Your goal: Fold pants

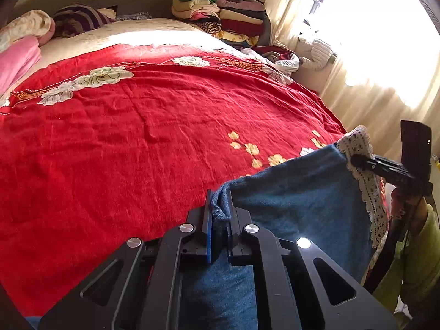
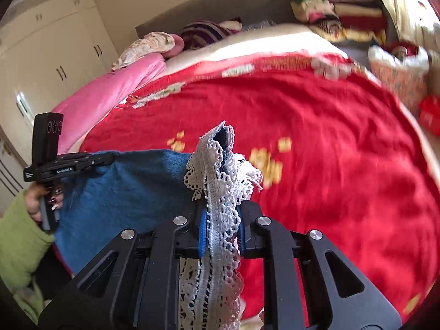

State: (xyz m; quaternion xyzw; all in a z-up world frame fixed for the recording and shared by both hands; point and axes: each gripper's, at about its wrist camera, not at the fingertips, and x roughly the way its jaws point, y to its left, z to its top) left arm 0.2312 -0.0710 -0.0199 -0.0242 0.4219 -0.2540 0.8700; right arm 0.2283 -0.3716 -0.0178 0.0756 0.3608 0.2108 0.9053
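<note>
Blue pants (image 1: 297, 200) with a white lace trim (image 1: 357, 148) hang stretched between my two grippers above the near edge of the bed. My left gripper (image 1: 221, 209) is shut on a bunched blue edge of the fabric. In the left wrist view my right gripper (image 1: 357, 162) pinches the lace corner at the right. In the right wrist view my right gripper (image 2: 221, 220) is shut on the lace trim (image 2: 220, 170), and the blue pants (image 2: 132, 187) run left to my left gripper (image 2: 110, 158), held by a hand in a green sleeve (image 2: 19, 236).
A red bedspread (image 1: 143, 143) with white and yellow flowers covers the bed. Pink bedding (image 2: 115, 90) and pillows lie at the far left. A pile of folded clothes (image 1: 220, 13) is stacked at the far corner by the curtained window (image 1: 371, 41). White cupboards (image 2: 49, 46) stand beyond the bed.
</note>
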